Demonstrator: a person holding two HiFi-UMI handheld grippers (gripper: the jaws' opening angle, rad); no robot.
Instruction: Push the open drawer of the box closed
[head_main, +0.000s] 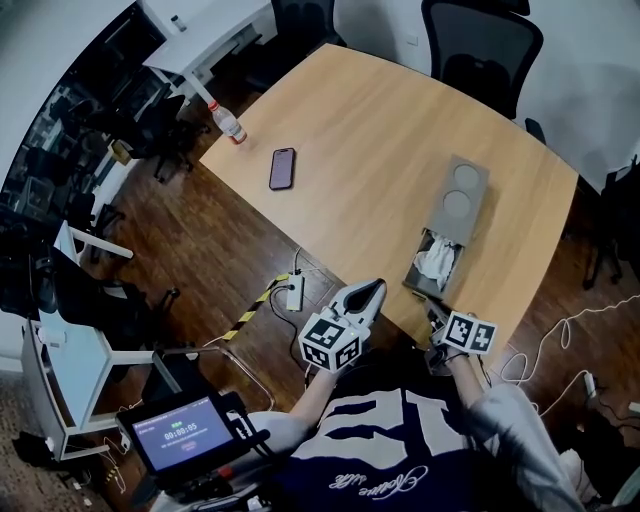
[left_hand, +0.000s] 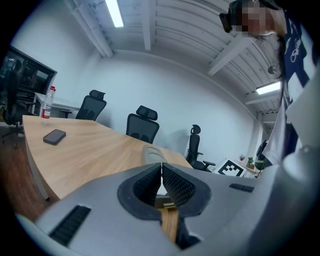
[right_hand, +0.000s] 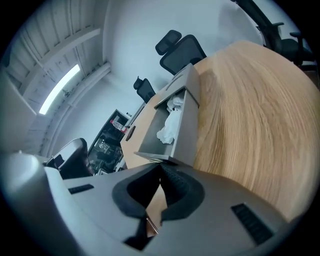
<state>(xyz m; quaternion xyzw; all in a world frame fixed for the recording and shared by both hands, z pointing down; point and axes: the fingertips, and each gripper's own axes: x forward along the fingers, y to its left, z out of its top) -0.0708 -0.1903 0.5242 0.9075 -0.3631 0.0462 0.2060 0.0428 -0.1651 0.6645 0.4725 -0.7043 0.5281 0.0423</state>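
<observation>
A grey box with two round recesses on top lies near the right end of the wooden table. Its drawer is pulled out toward me and holds crumpled white material. My right gripper is shut and empty, just short of the drawer front at the table edge. In the right gripper view the drawer runs away from the right gripper. My left gripper is shut and empty, left of the drawer at the table edge. In the left gripper view the box shows beyond the left gripper.
A dark phone and a plastic bottle lie at the table's far left. Office chairs stand behind the table. On the floor to my left are a power strip and a screen on a stand; cables trail at right.
</observation>
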